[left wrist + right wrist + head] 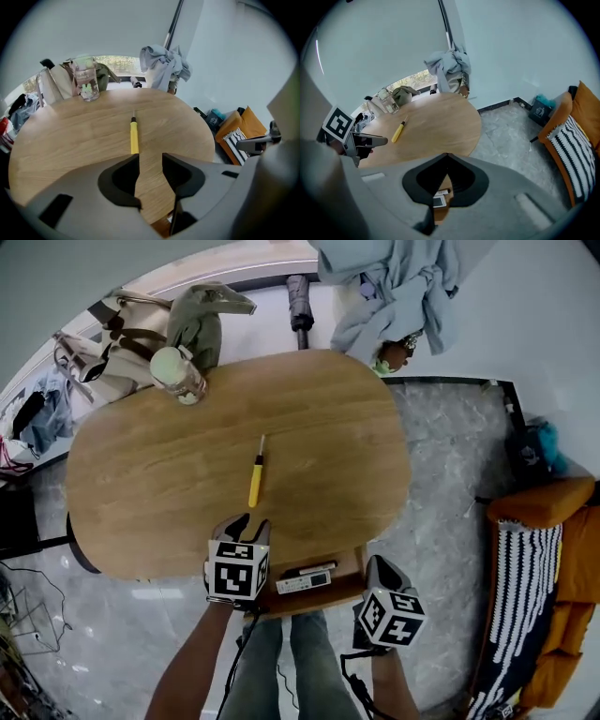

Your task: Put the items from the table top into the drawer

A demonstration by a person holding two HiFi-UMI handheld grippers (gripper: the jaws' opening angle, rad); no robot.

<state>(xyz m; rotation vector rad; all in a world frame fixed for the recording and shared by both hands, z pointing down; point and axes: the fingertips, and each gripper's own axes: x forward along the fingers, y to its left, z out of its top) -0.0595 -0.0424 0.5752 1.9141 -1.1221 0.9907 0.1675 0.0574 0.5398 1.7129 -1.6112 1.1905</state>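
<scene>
A yellow-handled screwdriver (255, 476) lies alone in the middle of the oval wooden table (141, 493). My left gripper (246, 525) hovers over the table's near edge, just short of the screwdriver (134, 137). In the left gripper view the left gripper (150, 157) is open, with only bare wood between its jaws. Under the near edge the drawer (351, 585) stands pulled out, holding a white flat device (303, 582) and a black pen (310, 569). My right gripper (381, 565) hangs to the right of the drawer, off the table. Its tips (447, 155) meet, with nothing held.
A clear bottle with a pale green lid (178, 375) stands at the table's far left, next to bags (108, 338) behind the edge. Grey-blue clothes (398, 282) hang beyond the far side. An orange sofa with a striped cushion (534, 582) is at the right.
</scene>
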